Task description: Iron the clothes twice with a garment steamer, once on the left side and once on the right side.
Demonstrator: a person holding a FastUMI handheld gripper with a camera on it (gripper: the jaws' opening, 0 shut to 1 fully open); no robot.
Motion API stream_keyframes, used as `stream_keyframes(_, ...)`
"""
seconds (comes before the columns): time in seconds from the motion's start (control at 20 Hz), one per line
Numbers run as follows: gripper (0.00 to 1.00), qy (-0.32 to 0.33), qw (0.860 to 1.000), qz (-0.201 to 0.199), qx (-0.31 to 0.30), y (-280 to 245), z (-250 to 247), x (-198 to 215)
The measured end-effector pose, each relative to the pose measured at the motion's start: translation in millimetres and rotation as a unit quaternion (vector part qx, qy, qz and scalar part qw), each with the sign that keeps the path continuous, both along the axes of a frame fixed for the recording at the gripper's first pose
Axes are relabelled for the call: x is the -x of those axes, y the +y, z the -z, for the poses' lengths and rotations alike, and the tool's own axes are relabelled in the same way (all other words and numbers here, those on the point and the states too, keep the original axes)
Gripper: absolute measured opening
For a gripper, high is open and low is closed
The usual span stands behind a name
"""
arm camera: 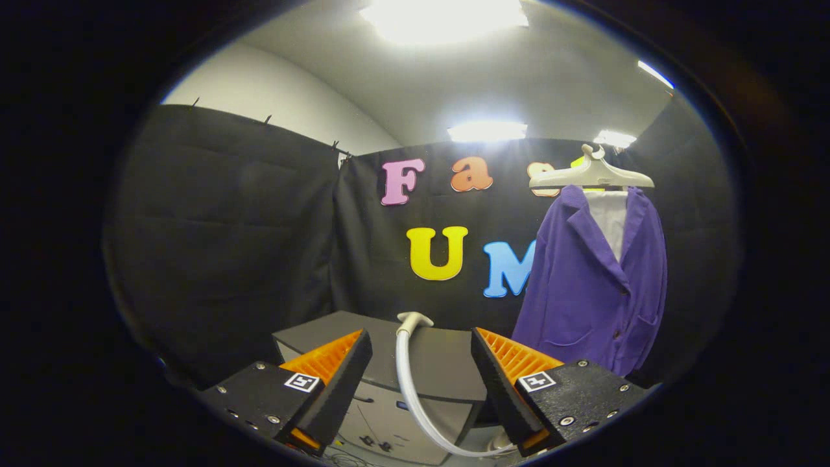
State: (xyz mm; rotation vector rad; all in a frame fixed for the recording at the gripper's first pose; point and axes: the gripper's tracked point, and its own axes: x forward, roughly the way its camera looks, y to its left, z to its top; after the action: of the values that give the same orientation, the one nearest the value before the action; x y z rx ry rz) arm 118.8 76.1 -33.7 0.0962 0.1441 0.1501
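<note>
Gripper view: spread claw (421,363), steamer hose (410,383) between fingers, purple jacket (593,285) beyond right.

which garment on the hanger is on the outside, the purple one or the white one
The purple jacket is the outer one; the white shirt shows between its lapels, under the hanger. The open gripper is short of both.

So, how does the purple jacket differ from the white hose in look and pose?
The purple jacket is broad, flat cloth; the white hose is a thin, round tube. The jacket hangs upright from a pale hanger, beyond the right finger; the hose curves down from the grey cabinet, seen between the fingers. The open hand-held gripper holds neither of them.
</note>
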Motion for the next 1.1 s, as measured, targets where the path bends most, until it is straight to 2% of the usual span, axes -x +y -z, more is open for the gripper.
stream_keyframes(0.15, 0.95, 0.008, 0.999, 0.016, -0.030, 7.2, -3.3, -61.8)
stream_keyframes(0.3, 0.94, 0.031, 0.997, 0.002, -0.070, 35.7, 11.2, -140.1)
stream_keyframes(0.6, 0.96, 0.134, 0.981, 0.059, -0.127, 58.0, 77.5, -276.0)
stream_keyframes(0.85, 0.96, 0.242, 0.959, 0.093, -0.113, 69.4, 152.0, -325.7)
stream_keyframes(1.1, 0.95, 0.313, 0.939, 0.104, -0.099, 78.6, 200.6, -337.9)
